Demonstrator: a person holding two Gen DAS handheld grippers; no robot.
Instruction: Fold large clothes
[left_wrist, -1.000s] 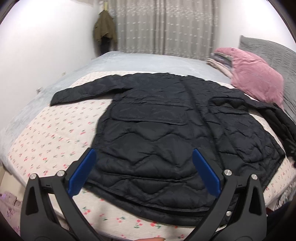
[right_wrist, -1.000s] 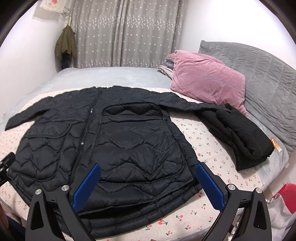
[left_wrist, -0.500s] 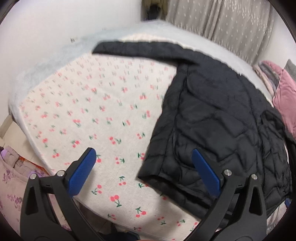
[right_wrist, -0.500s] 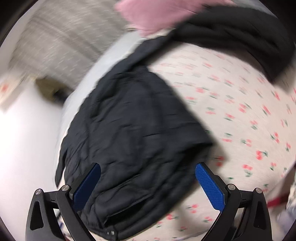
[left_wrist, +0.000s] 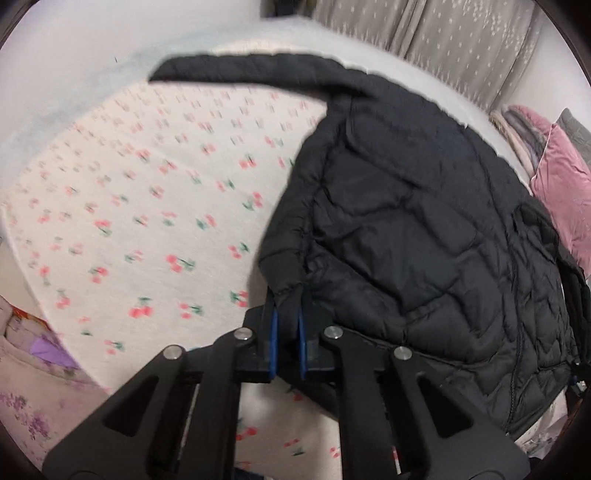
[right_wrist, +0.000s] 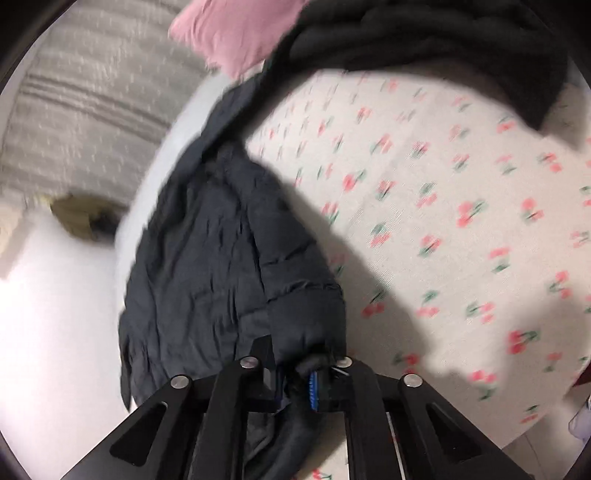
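A large black quilted coat (left_wrist: 417, 236) lies on the bed's cherry-print sheet (left_wrist: 147, 206), one sleeve (left_wrist: 236, 68) stretched out to the far left. My left gripper (left_wrist: 287, 332) is shut on the coat's near left hem corner, which is lifted off the sheet. In the right wrist view, my right gripper (right_wrist: 297, 380) is shut on the coat's (right_wrist: 207, 258) near right hem corner, the fabric bunched between the blue pads and raised above the sheet (right_wrist: 443, 221). Both views are motion-blurred.
A pink pillow (left_wrist: 561, 184) and a folded black garment (right_wrist: 443, 40) lie near the grey headboard. Grey curtains (left_wrist: 443, 40) hang behind the bed. A floral fabric (left_wrist: 33, 369) sits below the bed's left edge. A green jacket (right_wrist: 85, 218) hangs on the wall.
Both grippers went from wide open above the coat to shut on its two near hem corners. The corners are now lifted off the sheet and both cameras have swung outward.
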